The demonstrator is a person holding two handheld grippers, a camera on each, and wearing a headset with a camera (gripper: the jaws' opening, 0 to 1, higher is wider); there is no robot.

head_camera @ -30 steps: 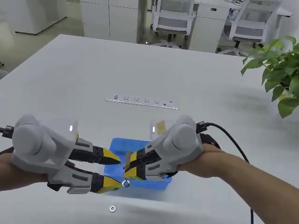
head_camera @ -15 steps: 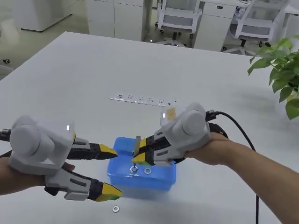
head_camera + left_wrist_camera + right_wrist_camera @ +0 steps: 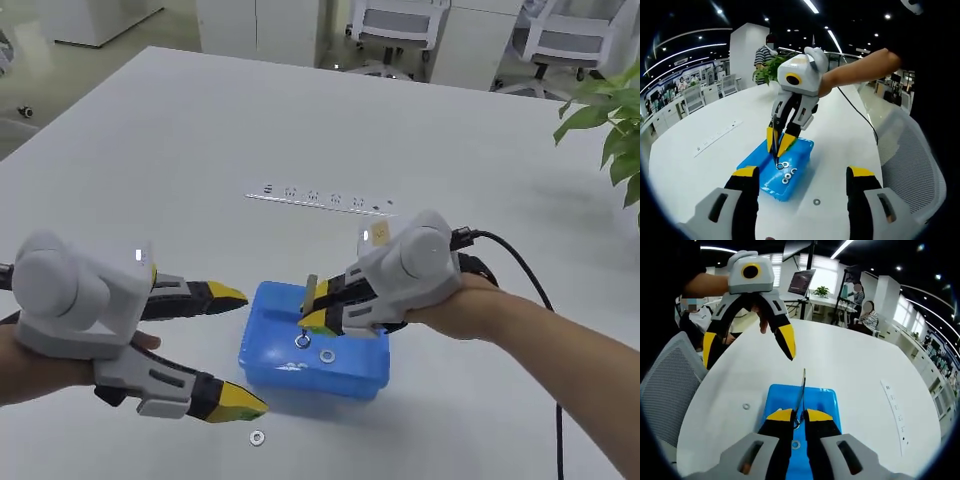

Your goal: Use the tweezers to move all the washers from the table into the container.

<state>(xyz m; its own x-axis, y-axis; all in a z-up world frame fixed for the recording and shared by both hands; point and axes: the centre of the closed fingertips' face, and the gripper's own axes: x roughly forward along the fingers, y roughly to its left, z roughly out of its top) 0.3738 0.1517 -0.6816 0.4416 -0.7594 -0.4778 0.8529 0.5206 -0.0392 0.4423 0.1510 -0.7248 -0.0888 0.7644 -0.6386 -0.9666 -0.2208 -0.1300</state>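
While the head view looks down on the white table (image 3: 150, 140), the left gripper (image 3: 235, 350) is held with its yellow-tipped jaws spread wide, just beside the shallow blue plastic container (image 3: 340, 380). The right gripper (image 3: 320, 318) is clamped on the slim grey metal tweezers (image 3: 310, 290), whose tips hang over the container. Whether those tips are spread or pressed together cannot be told. Two small silver ring washers (image 3: 303, 342) are seen inside, and one more (image 3: 257, 438) lies on the table near the front wall.

From the left gripper view, several washers are seen in the container, with the tweezers' tips right at one of them.

From the right gripper view, the lone washer (image 3: 746, 406) is seen on the table beside the container.
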